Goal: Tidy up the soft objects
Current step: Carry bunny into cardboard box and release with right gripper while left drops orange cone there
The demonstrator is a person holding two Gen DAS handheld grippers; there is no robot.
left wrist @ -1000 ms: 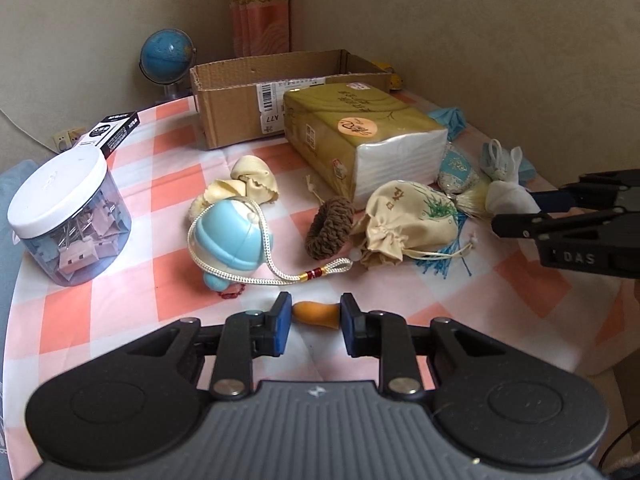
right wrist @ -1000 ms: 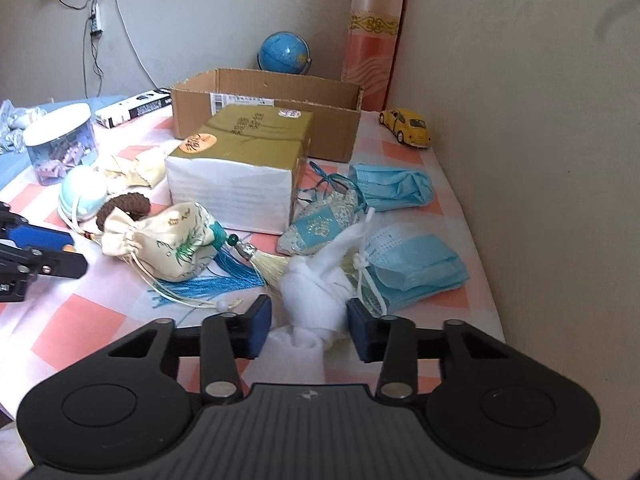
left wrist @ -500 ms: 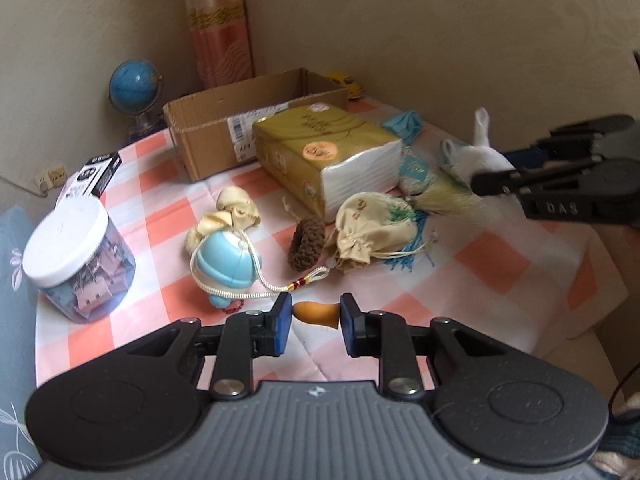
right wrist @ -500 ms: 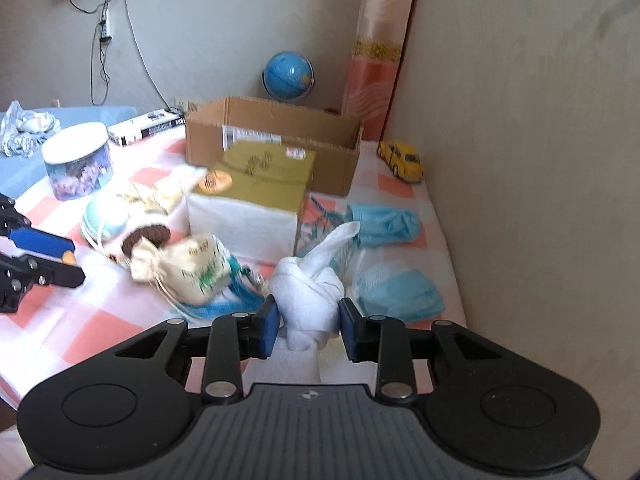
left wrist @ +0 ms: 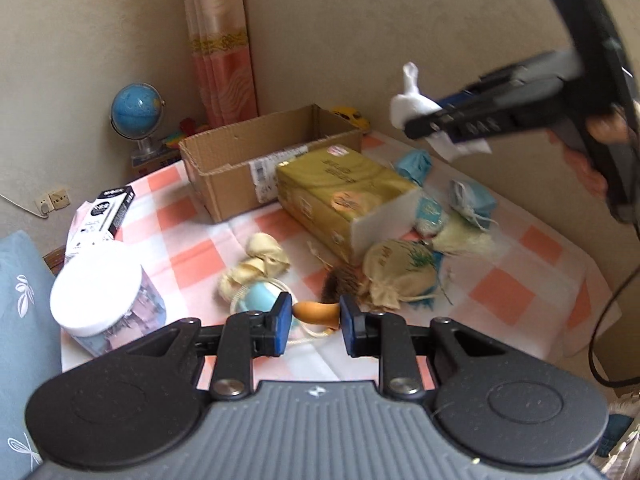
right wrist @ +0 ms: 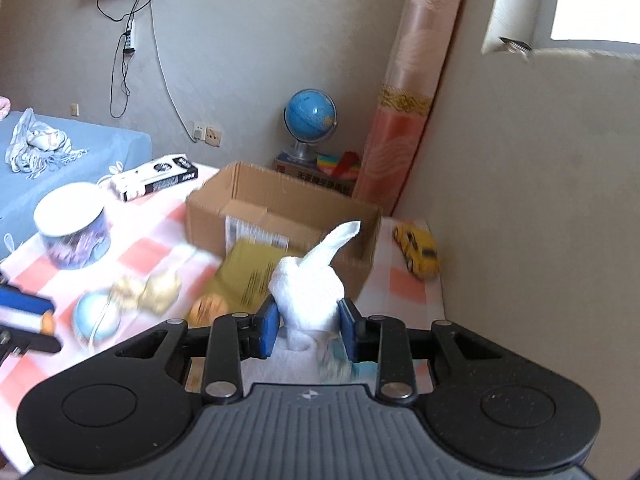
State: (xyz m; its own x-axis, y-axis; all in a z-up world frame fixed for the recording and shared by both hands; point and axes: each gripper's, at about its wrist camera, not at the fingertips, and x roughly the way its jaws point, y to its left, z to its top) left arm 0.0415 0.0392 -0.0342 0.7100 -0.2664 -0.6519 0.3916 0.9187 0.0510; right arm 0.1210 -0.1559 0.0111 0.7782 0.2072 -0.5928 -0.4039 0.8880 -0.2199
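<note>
The right tool [right wrist: 306, 326] is closed on a knotted white cloth [right wrist: 308, 284], its blue pads pressed to either side of the bundle, one pointed end of the cloth sticking up. In the left wrist view the same tool [left wrist: 430, 126] hangs in the air well above the bench [left wrist: 516, 292], the white cloth [left wrist: 412, 104] poking out past its fingers, over the far right part of the checked tablecloth. The left tool [left wrist: 314, 318] grips a small orange piece [left wrist: 316, 312] between its blue pads, low over the near edge of the bench. Just beyond it lie a pale blue round toy [left wrist: 262, 300] with a cream cord, a cream cloth bundle [left wrist: 260, 260], a brown fuzzy ring [left wrist: 340, 280] and a cream drawstring pouch [left wrist: 396, 272] with a green print. A gold tissue pack [left wrist: 344, 196] lies in the middle of the bench, touching the front of an open cardboard box [left wrist: 240, 164]. To the right of the pack sit blue face masks [left wrist: 472, 200] and a small blue patterned pouch [left wrist: 430, 214]. A clear jar with a white lid [left wrist: 102, 300] stands at the left, a black and white carton [left wrist: 104, 216] behind it. A yellow toy car [right wrist: 418, 254] rests by the wall beside the box, and a blue globe [right wrist: 310, 116] stands in the corner behind.
</note>
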